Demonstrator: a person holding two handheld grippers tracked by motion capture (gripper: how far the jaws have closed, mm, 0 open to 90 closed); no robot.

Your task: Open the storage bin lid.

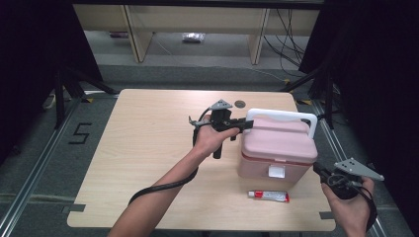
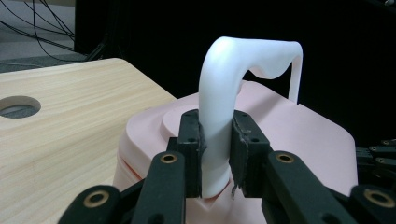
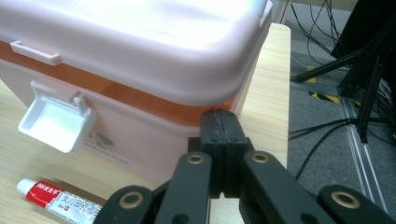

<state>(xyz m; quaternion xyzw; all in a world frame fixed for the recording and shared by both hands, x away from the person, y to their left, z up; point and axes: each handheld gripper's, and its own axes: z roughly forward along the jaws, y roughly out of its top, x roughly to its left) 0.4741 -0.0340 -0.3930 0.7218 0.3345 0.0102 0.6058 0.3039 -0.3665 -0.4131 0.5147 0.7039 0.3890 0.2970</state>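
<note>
A pink lidded box (image 1: 278, 148) stands on the right half of the wooden table (image 1: 148, 148), its white carry handle (image 1: 281, 115) raised upright. My left gripper (image 1: 245, 125) is shut on the left leg of that white handle (image 2: 215, 140), its pads pressing both sides just above the pink lid (image 2: 299, 130). My right gripper (image 1: 318, 170) is shut with nothing between its jaws, tips (image 3: 221, 122) close to the box's front right corner (image 3: 224, 100), under the lid's edge. The white front latch (image 3: 53, 119) hangs flipped open. A red and white tube (image 1: 268, 196) lies in front of the box.
A round cable hole (image 1: 240, 103) sits in the tabletop behind the box. The table's right edge (image 3: 275, 93) runs close beside the box, with cables and black stand legs (image 3: 355, 79) on the floor beyond. Wooden furniture legs (image 1: 138, 34) stand at the back.
</note>
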